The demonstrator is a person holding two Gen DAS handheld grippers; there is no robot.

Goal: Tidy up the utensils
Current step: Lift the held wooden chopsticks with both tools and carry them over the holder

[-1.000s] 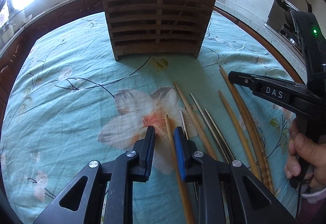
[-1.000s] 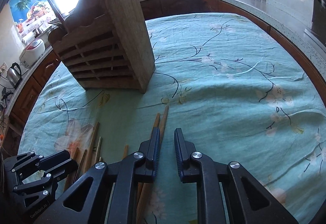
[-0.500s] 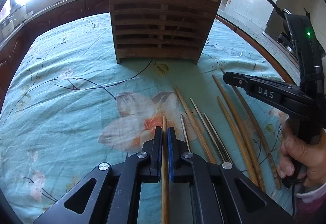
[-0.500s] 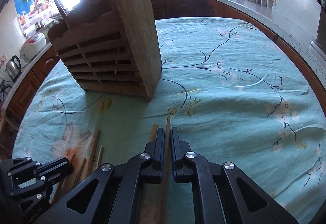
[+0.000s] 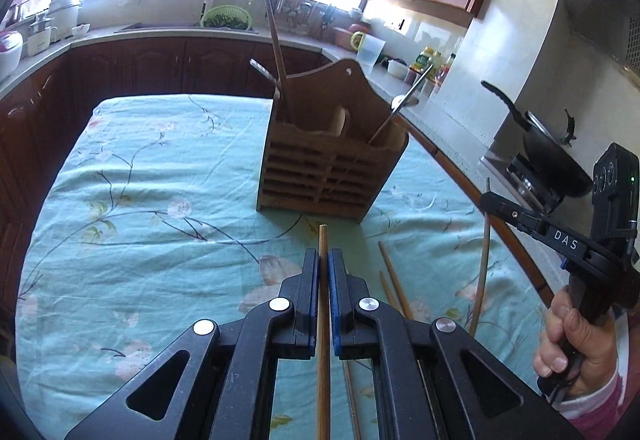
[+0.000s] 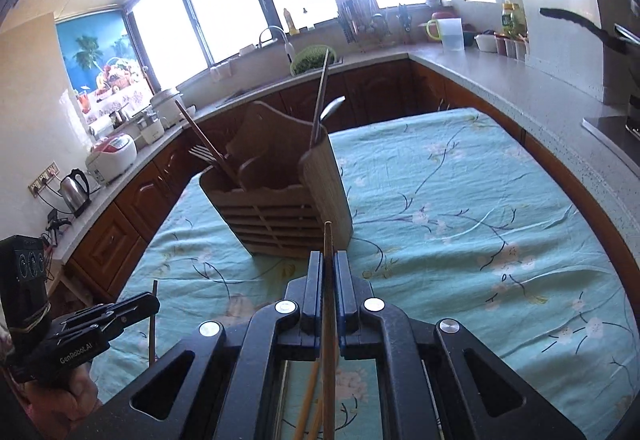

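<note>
A slatted wooden utensil holder stands on the floral tablecloth; it also shows in the right wrist view, with a fork, a spoon and chopsticks standing in it. My left gripper is shut on a wooden chopstick, lifted above the cloth and pointing at the holder. My right gripper is shut on another wooden chopstick, also lifted, in front of the holder's right corner. Several more chopsticks lie on the cloth below the grippers.
The table is covered by a teal floral cloth. A kitchen counter with a jug and jars runs along the back and right. A black pan sits on the stove at the right.
Both grippers closed on a chopstick each, then rose from the cloth with them. The view now looks down on the holder from higher up.
</note>
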